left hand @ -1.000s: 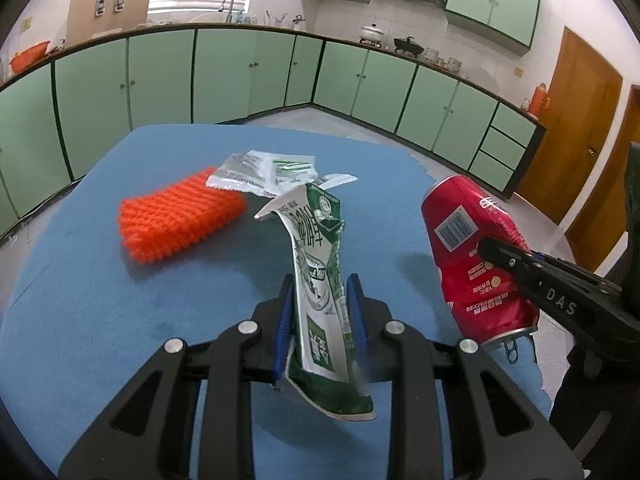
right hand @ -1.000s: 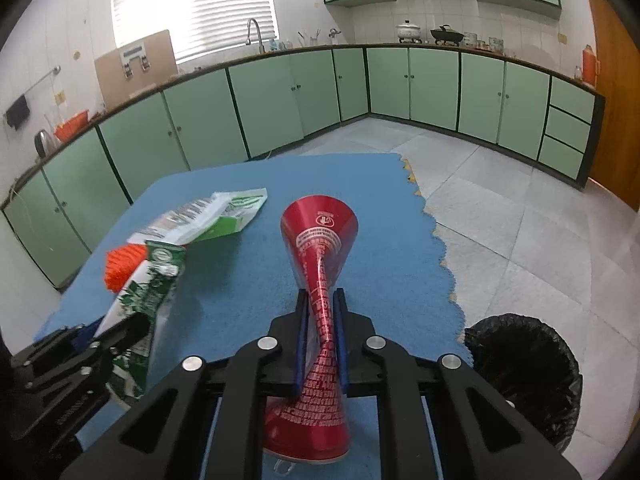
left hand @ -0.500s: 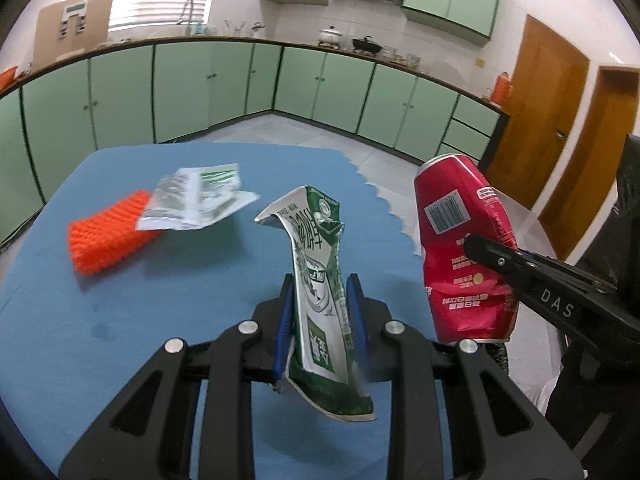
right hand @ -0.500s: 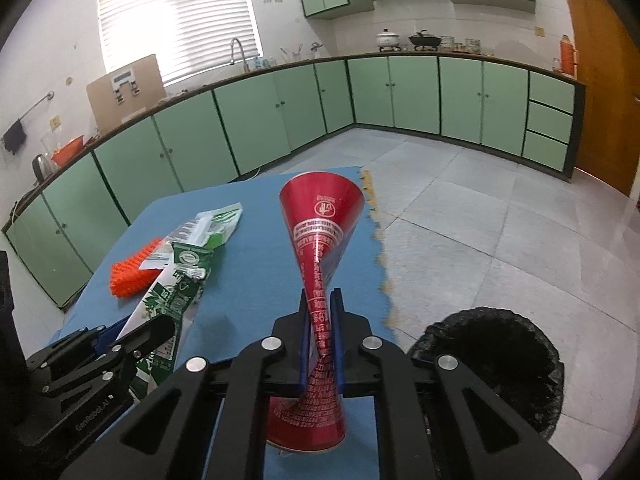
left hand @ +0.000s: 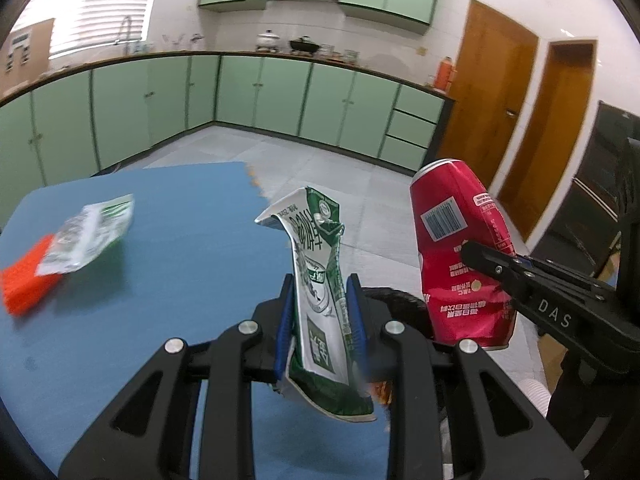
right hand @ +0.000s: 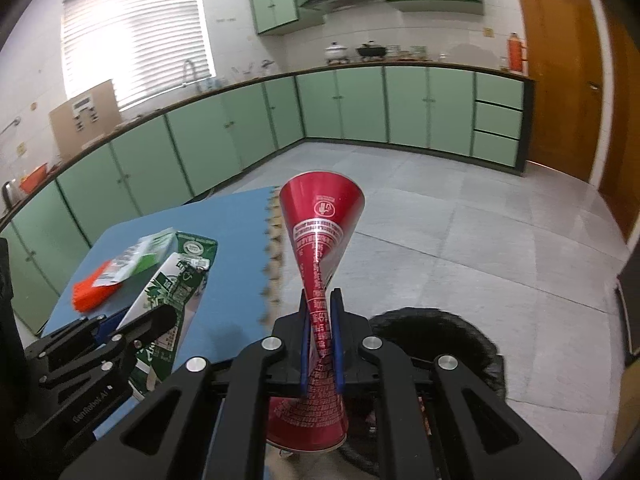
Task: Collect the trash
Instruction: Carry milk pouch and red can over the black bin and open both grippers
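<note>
Two grippers, each clamped on one piece of trash, held past the table (left hand: 132, 280) edge.

The blue table carries two things: a blurred white-and-green wrapper (left hand: 90, 234) overlapping an orange scrubber (left hand: 26, 280), whose print cannot be read. A black-lined bin (right hand: 460, 332) sits on the floor, mostly hidden behind the right gripper (right hand: 320, 344); only a sliver of it shows in the left view. That gripper's blue pads pinch one crushed red can (right hand: 318, 264) flat at the waist; the can bears a barcode and small white print too fine to read, and it hangs above the bin's near rim. The side of the tool reads "DAS". The left gripper (left hand: 320, 320), marked "GenRobot.AI", is closed on one flattened green-and-white carton (left hand: 320, 280) with unreadable Chinese characters, its lower end cut off behind the fingers.
</note>
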Demonstrator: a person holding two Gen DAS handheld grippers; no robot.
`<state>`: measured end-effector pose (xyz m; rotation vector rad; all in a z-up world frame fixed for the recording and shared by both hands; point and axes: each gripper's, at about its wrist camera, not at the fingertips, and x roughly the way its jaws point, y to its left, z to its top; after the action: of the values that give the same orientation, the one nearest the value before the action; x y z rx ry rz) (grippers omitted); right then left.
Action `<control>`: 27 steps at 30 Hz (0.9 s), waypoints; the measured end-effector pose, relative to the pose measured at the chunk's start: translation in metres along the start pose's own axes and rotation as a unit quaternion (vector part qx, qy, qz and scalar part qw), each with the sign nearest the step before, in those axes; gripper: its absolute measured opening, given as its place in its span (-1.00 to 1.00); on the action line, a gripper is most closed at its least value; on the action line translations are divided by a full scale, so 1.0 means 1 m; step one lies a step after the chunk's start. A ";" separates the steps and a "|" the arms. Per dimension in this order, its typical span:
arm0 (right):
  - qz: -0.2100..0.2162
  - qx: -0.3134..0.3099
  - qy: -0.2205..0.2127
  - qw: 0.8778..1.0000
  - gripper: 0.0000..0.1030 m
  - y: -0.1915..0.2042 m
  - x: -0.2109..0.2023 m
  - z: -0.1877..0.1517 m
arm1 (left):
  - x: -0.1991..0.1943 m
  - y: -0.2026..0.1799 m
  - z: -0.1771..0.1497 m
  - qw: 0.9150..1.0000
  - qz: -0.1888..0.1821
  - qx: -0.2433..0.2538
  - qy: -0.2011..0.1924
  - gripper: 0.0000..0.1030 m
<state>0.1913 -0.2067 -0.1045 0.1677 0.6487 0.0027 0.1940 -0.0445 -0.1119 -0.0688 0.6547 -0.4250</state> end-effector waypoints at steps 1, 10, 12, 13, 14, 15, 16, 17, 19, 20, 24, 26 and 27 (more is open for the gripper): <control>-0.007 0.003 0.000 1.000 -0.82 -0.008 -0.001 0.000 | 0.004 -0.007 0.001 1.000 -0.006 0.004 0.001 -0.53; -0.050 0.031 0.010 0.998 -0.82 -0.066 0.002 -0.004 | 0.045 -0.058 0.004 0.998 -0.051 0.034 0.014 -0.53; -0.058 0.039 0.016 0.997 -0.82 -0.076 0.005 -0.007 | 0.055 -0.067 0.002 0.997 -0.059 0.041 0.024 -0.53; -0.063 0.042 0.019 0.997 -0.82 -0.082 0.007 -0.010 | 0.062 -0.071 0.000 0.996 -0.064 0.044 0.032 -0.52; -0.067 0.045 0.023 0.996 -0.82 -0.087 0.009 -0.012 | 0.067 -0.073 0.000 0.996 -0.067 0.045 0.038 -0.52; -0.070 0.048 0.027 0.996 -0.82 -0.092 0.012 -0.015 | 0.073 -0.077 -0.001 0.995 -0.070 0.047 0.045 -0.51; -0.073 0.050 0.030 0.996 -0.82 -0.097 0.015 -0.016 | 0.079 -0.079 -0.003 0.995 -0.072 0.049 0.052 -0.50; -0.076 0.051 0.033 0.995 -0.82 -0.102 0.017 -0.017 | 0.085 -0.081 -0.005 0.994 -0.075 0.050 0.059 -0.49; -0.083 0.052 0.041 0.994 -0.82 -0.112 0.026 -0.020 | 0.097 -0.084 -0.006 0.993 -0.078 0.048 0.072 -0.48; -0.086 0.054 0.045 0.994 -0.82 -0.117 0.031 -0.021 | 0.103 -0.085 -0.007 0.993 -0.080 0.048 0.079 -0.48; -0.087 0.061 0.062 0.992 -0.77 -0.136 0.047 -0.022 | 0.122 -0.093 -0.008 0.990 -0.091 0.051 0.098 -0.38; -0.086 0.069 0.062 0.992 -0.65 -0.141 0.049 -0.022 | 0.128 -0.096 -0.003 0.989 -0.092 0.052 0.100 -0.03; -0.087 0.072 0.061 0.992 -0.58 -0.143 0.050 -0.021 | 0.128 -0.096 -0.003 0.989 -0.093 0.052 0.098 0.01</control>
<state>0.2114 -0.3418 -0.1736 0.2503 0.7843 -0.2029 0.2483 -0.1840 -0.1695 0.0112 0.8220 -0.6519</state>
